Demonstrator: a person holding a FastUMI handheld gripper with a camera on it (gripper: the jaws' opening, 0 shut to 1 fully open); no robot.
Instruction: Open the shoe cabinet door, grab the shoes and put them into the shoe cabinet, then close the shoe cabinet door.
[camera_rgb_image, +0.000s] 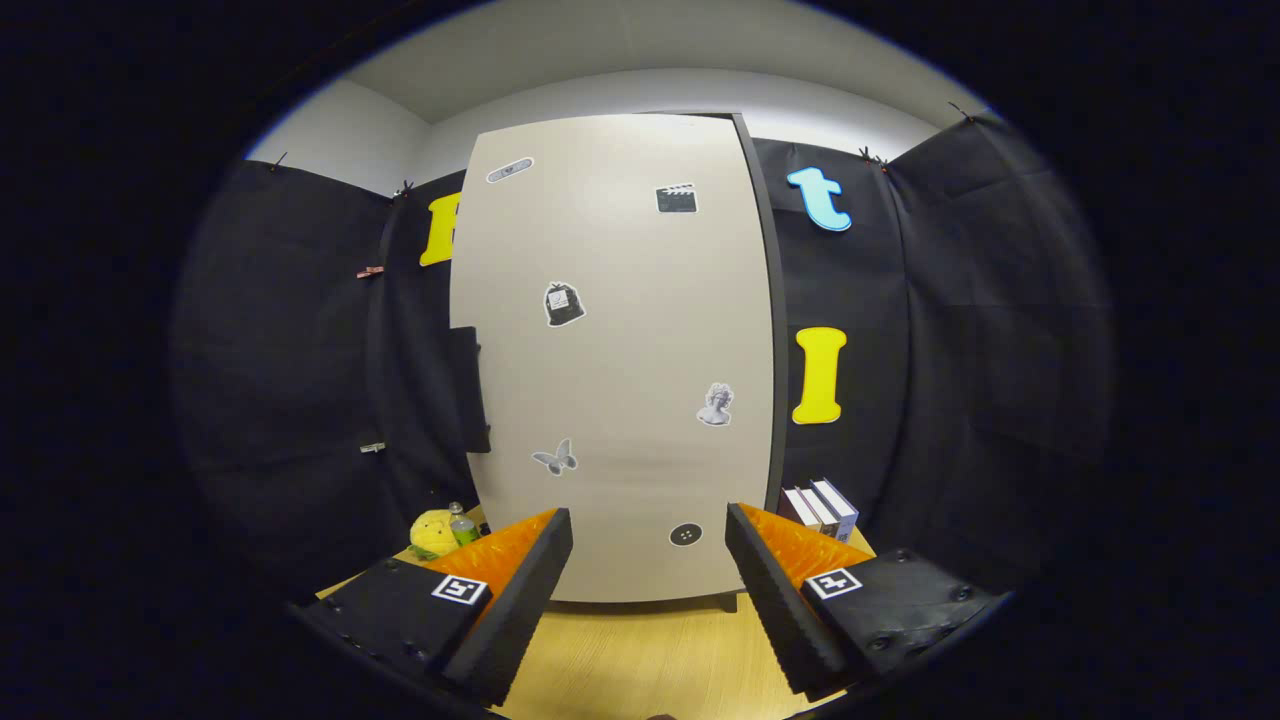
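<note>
The tool (648, 540) hangs over the wooden worktop (640, 650) with its fingers spread wide and nothing between them. Just beyond the fingers stands the shoe cabinet (615, 350), upright, its long axis vertical, its pale door (620, 300) shut and facing the camera, dotted with small stickers. A dark handle (470, 390) sits on the door's left edge. Left of the cabinet lie a yellow plush toy (433, 533) and a small bottle (462, 525); to its right stand some books (822, 510).

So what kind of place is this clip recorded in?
Most likely a staged recording booth, not a real home: black cloth hangs as walls, and a sticker-covered shoe cabinet door stands shut on a wooden table. The open gripper points at it, holding nothing.
</note>
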